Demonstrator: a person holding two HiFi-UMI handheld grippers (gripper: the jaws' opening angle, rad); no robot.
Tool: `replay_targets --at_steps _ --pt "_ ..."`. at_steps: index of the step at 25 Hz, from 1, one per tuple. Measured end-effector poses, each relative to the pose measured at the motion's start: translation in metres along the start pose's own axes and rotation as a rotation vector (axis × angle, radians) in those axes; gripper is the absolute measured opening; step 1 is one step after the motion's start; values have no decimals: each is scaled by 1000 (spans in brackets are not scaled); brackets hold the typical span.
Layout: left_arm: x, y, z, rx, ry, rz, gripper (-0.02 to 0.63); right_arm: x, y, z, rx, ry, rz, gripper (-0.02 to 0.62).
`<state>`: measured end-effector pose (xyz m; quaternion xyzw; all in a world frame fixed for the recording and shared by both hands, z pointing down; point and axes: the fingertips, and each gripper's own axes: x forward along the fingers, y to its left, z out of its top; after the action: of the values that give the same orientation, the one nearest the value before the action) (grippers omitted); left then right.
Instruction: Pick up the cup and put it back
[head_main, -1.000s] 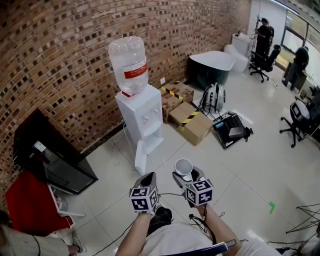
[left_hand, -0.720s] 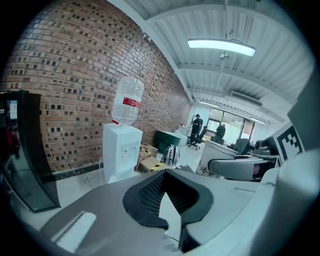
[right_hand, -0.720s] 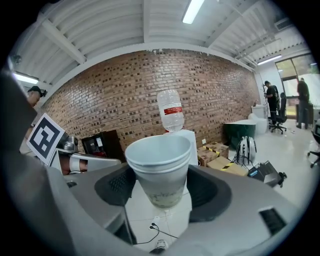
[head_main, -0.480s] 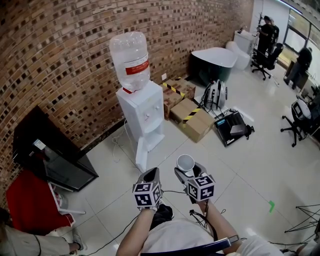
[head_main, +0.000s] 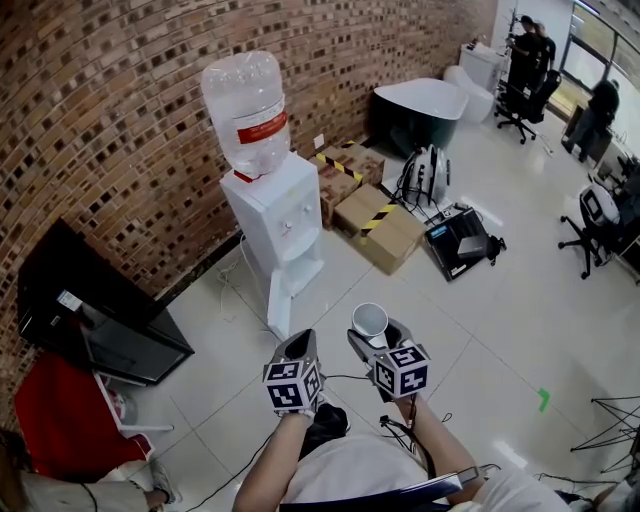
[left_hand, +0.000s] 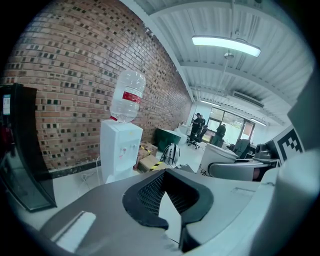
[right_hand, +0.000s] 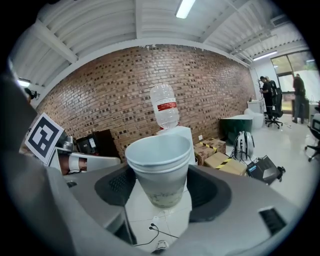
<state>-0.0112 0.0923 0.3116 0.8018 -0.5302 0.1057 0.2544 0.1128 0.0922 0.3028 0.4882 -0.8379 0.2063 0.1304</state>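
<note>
We face the water dispenser (head_main: 275, 215) at the brick wall, left gripper (left_hand: 167, 197) closed on nothing, spare for now. The right gripper (right_hand: 161, 186) clamps the white cup (right_hand: 159, 162), carried upright above the floor, probably so it sets down cleanly.

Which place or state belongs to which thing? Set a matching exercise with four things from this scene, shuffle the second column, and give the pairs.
1 cup
2 water bottle
3 cardboard boxes
4 left gripper

A on the floor
B between the jaws of the right gripper
C empty
D upside down on the white dispenser

Pairs: 1-B; 2-D; 3-A; 4-C
</note>
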Motion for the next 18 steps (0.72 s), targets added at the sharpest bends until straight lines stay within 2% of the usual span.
replay_targets --at_steps 8,18 --pt "25 11 -3 -8 38 -5 5 25 -10 -5 15 35 -2 327" --pt "52 58 -16 -59 92 30 5 81 -13 -11 -17 109 24 327"
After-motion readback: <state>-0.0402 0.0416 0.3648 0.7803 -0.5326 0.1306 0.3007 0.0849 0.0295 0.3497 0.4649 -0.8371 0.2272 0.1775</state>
